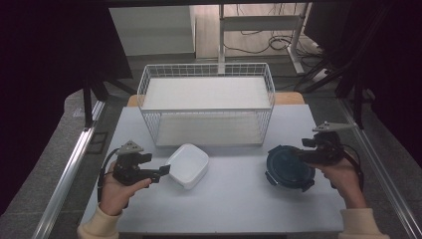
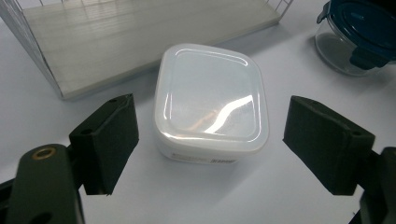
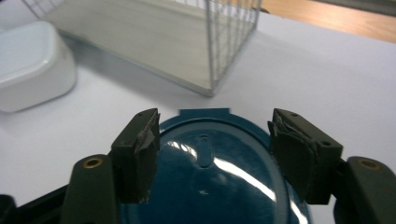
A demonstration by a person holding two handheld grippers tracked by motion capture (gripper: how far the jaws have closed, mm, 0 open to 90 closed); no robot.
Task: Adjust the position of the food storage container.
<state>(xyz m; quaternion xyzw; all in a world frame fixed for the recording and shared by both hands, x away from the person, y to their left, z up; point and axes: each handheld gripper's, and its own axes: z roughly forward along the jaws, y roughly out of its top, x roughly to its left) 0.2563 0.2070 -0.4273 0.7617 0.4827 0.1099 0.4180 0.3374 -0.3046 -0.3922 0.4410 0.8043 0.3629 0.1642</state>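
I see left hand-held gripper (image 1: pixel 161 171) jaws wide open, white lidded box (image 1: pixel 187 165) just ahead at 3 o'clock, untouched, on counter (image 1: pixel 234 199). Right hand-held gripper (image 1: pixel 298 155) over round blue-lidded container (image 1: pixel 287 166) at 9 o'clock; jaws apart above lid, I can't tell if pads touch rim. Wire rack (image 1: pixel 206 103) at 12 o'clock behind both.
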